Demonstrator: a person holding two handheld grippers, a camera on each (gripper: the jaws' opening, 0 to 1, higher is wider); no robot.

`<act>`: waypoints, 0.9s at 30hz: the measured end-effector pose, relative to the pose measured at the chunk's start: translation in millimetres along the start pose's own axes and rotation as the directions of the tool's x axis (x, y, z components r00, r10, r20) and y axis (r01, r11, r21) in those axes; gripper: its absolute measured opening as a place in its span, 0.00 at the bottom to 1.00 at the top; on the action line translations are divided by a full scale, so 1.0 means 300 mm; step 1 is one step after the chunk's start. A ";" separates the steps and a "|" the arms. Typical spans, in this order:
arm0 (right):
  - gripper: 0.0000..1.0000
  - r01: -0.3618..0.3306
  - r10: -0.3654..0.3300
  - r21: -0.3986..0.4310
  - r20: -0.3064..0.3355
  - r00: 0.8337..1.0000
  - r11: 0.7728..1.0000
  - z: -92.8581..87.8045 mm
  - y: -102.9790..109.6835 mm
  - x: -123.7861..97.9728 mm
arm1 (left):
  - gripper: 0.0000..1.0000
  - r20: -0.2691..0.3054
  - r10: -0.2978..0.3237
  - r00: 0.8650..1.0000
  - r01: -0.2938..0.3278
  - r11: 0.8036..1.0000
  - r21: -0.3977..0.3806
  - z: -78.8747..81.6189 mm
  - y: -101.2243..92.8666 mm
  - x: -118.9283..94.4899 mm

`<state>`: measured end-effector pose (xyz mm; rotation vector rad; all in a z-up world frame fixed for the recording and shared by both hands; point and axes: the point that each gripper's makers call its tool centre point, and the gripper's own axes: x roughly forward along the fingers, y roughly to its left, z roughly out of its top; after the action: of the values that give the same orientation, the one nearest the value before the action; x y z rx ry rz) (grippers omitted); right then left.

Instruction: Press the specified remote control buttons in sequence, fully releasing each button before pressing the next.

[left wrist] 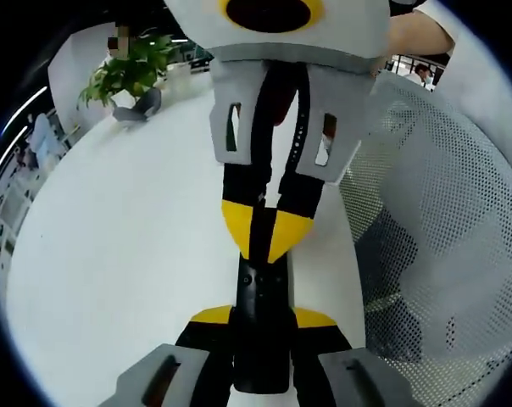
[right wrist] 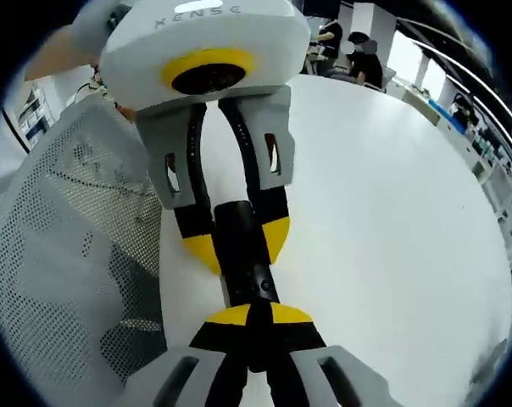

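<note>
Table: your white table (left wrist: 129, 254) spreads under both grippers, and a white mesh chair back (left wrist: 442, 212) stands at its edge.
Plant: a green plant (left wrist: 129, 72) sits at the far end of the table in the left gripper view.
Left gripper: your left gripper (left wrist: 262, 339) is clamped on the remote, a yellow-tipped jaw on each side of its near end; in the right gripper view it faces the camera, jaws still around the black bar.
Right gripper: your right gripper (right wrist: 252, 339) has its yellow tips drawn together right at the remote's end; the tips look closed, touching or pressing it.
Remote: the remote (left wrist: 261, 326) is a slim black bar held above the table between the two grippers.
Remote axis: its long axis runs straight from one gripper to the other.
Remote look: plain black face with small buttons, too small to read.
Writing: "XENSE" is printed on the left gripper's white housing in the right gripper view.
</note>
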<state>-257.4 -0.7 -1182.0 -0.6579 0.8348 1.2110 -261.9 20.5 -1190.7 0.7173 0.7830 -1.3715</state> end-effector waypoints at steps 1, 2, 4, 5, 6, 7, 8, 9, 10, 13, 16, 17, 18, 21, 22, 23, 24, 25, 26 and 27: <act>0.03 0.007 -0.006 -0.036 0.004 1.000 0.999 -0.002 0.004 -0.002 | 0.24 -0.001 0.000 1.000 0.000 1.000 0.000 0.000 0.000 0.000; 0.03 0.021 -0.019 -0.096 0.015 1.000 0.995 0.002 0.004 -0.002 | 0.24 -0.002 0.000 1.000 0.000 1.000 0.001 0.000 0.000 0.000; 0.02 0.036 -0.030 -0.188 0.034 0.999 0.981 0.003 0.014 -0.003 | 0.24 -0.004 0.000 1.000 0.000 1.000 0.001 0.001 0.000 0.000; 0.01 0.028 -0.020 -0.222 0.037 0.999 0.975 0.003 0.020 0.000 | 0.24 -0.005 0.001 1.000 -0.001 1.000 0.001 0.001 0.000 0.001; 0.00 0.026 -0.017 -0.257 0.036 0.999 0.966 0.002 0.022 0.000 | 0.24 -0.005 0.001 1.000 -0.001 1.000 0.000 0.001 -0.001 0.001; 0.00 0.017 -0.008 -0.285 0.032 0.999 0.958 0.002 0.023 0.001 | 0.24 -0.004 0.002 1.000 -0.002 1.000 -0.002 0.000 -0.001 0.000; 0.00 0.003 0.005 -0.293 0.028 1.000 0.956 0.001 0.022 0.004 | 0.24 -0.004 0.002 1.000 -0.002 1.000 -0.003 0.000 -0.001 0.000; 0.00 -0.003 0.010 -0.278 0.027 1.000 0.960 0.001 0.017 0.004 | 0.24 -0.002 0.003 1.000 -0.003 1.000 -0.005 0.000 -0.001 0.000; 0.00 -0.028 0.036 -0.267 0.025 0.999 0.963 0.001 0.013 0.007 | 0.24 -0.001 0.004 1.000 -0.004 1.000 -0.007 0.000 -0.001 0.000; 0.00 -0.090 0.098 -0.195 0.028 0.995 0.977 0.000 0.013 0.010 | 0.24 -0.001 0.004 1.000 -0.005 1.000 -0.008 0.000 -0.002 0.000; 0.00 -0.145 0.147 -0.065 0.026 0.989 0.987 0.004 0.000 0.014 | 0.24 -0.002 0.003 1.000 -0.003 1.000 -0.006 -0.001 -0.001 0.000; 0.00 -0.110 0.110 -0.027 0.026 0.994 0.994 0.006 -0.032 0.021 | 0.24 -0.001 0.002 1.000 -0.002 1.000 -0.006 0.000 -0.001 0.000; 0.00 -0.136 0.136 0.020 0.019 0.991 0.990 0.004 -0.010 0.014 | 0.24 0.000 0.003 1.000 -0.003 1.000 -0.006 0.000 -0.001 0.000; 0.00 -0.135 0.135 0.008 0.023 0.991 0.991 0.006 -0.001 0.010 | 0.24 0.003 0.004 1.000 -0.004 1.000 -0.007 0.001 -0.001 0.001; 0.00 -0.129 0.128 0.004 0.030 0.991 0.992 0.005 -0.001 0.007 | 0.24 0.004 0.004 1.000 -0.004 1.000 -0.007 0.001 -0.001 0.001; 0.00 -0.115 0.116 -0.025 0.048 0.992 0.993 0.007 0.005 0.005 | 0.24 0.005 0.003 1.000 -0.003 1.000 -0.007 0.001 -0.002 0.001; 0.00 -0.105 0.108 -0.039 0.057 0.993 0.994 0.007 0.006 0.002 | 0.24 0.005 0.003 1.000 -0.003 1.000 -0.006 0.001 -0.002 0.001; 0.00 -0.096 0.099 -0.052 0.066 0.993 0.994 0.008 0.008 0.000 | 0.24 0.004 0.003 1.000 -0.003 1.000 -0.006 0.000 -0.002 0.001; 0.00 -0.088 0.093 -0.073 0.074 0.993 0.993 0.009 0.011 -0.004 | 0.24 0.004 0.003 1.000 -0.003 1.000 -0.006 0.000 -0.002 0.001; 0.00 -0.090 0.095 -0.071 0.074 0.993 0.993 0.009 0.019 -0.006 | 0.24 0.003 0.003 1.000 -0.003 1.000 -0.005 0.000 -0.002 0.001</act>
<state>-262.8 1.8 -1179.0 -0.6284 0.7688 1.3455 -262.5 20.4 -1190.9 0.7116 0.7825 -1.3674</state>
